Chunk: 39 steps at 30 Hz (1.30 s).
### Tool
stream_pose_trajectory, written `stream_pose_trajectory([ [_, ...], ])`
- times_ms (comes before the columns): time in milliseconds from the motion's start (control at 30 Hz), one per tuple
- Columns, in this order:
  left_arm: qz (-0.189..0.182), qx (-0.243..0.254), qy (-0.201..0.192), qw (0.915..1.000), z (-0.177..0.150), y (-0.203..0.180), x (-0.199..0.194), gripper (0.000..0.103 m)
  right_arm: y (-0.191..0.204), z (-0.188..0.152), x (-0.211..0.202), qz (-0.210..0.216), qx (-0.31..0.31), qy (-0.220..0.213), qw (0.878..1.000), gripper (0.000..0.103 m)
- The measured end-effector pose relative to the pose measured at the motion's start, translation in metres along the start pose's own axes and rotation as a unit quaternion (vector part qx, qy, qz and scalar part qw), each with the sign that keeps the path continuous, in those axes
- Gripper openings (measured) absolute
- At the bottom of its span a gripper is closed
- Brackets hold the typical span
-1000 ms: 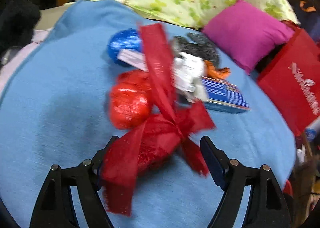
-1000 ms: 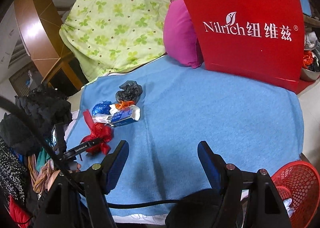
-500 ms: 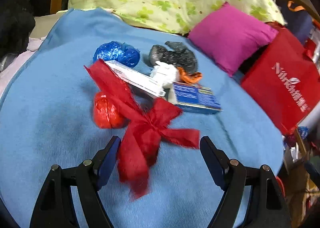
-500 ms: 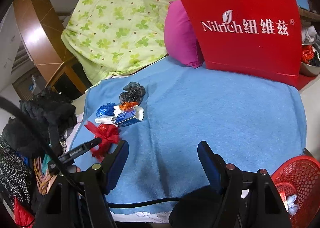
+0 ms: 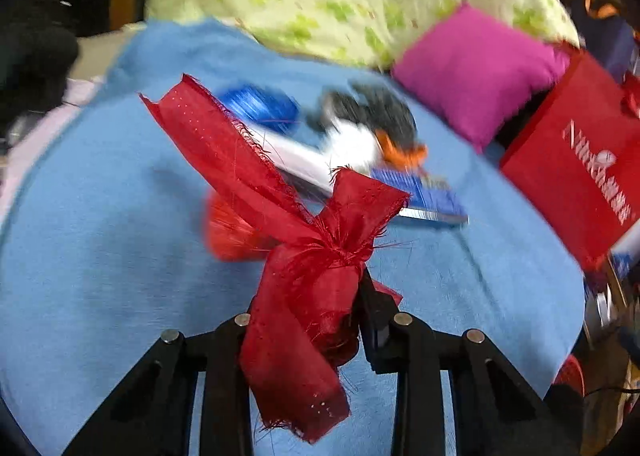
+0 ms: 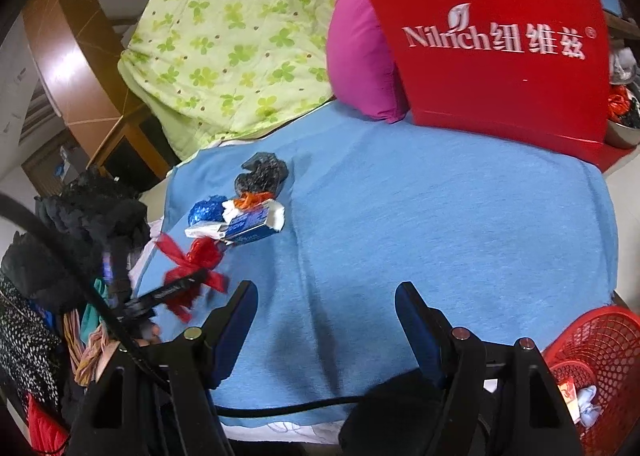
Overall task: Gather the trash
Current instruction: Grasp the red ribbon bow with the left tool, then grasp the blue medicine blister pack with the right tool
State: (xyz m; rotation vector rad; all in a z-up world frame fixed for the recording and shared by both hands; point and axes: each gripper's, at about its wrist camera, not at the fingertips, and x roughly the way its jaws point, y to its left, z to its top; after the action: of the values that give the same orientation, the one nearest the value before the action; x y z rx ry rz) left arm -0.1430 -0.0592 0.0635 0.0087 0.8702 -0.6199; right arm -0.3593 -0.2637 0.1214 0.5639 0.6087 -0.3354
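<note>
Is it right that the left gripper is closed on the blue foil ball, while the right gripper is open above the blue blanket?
Not quite. The left gripper is closed on the red ribbon bow, as the left wrist view shows; the blue foil ball lies on the blue blanket. The right gripper is indeed open above it.
</note>
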Motion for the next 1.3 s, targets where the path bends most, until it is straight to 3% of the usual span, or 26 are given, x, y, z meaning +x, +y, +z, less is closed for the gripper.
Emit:
stream_pose_trajectory([
  [167, 0.080, -0.051, -0.077, 0.9925, 0.003, 0.041, -0.037, 0.033, 0.026, 0.004, 0.027, 0.012, -0.028, 0.022, 0.999, 0.075],
  [367, 0.156, -0.123, -0.089, 0.9761, -0.004, 0.086, -0.034, 0.033, 0.072, 0.017, 0.080, 0.028, -0.075, 0.043, 0.996, 0.075],
  [467, 0.159, -0.141, -0.080, 0.9740, -0.007, 0.096, -0.030, 0.033, 0.090, 0.028, 0.110, 0.029, -0.084, 0.051, 0.995, 0.075],
  [600, 0.154, -0.140, -0.077, 0.9751, -0.005, 0.097, -0.029, 0.033, 0.112, 0.047, 0.158, 0.018, -0.071, 0.055, 0.996, 0.087],
  [667, 0.150, -0.138, -0.075, 0.9760, -0.004, 0.097, -0.026, 0.033, 0.121, 0.054, 0.178, 0.013, -0.068, 0.059, 0.996, 0.088],
  [867, 0.154, -0.127, -0.084, 0.9762, -0.001, 0.093, -0.028, 0.033, 0.144, 0.066, 0.234, -0.048, -0.098, 0.071, 0.991, 0.096],
  [1133, 0.149, -0.122, -0.083, 0.9777, 0.002, 0.092, -0.024, 0.033, 0.159, 0.054, 0.272, -0.116, -0.167, 0.083, 0.976, 0.097],
  [1300, 0.153, -0.115, -0.089, 0.9776, 0.002, 0.089, -0.026, 0.033, 0.150, 0.052, 0.268, -0.126, -0.172, 0.088, 0.973, 0.097],
])
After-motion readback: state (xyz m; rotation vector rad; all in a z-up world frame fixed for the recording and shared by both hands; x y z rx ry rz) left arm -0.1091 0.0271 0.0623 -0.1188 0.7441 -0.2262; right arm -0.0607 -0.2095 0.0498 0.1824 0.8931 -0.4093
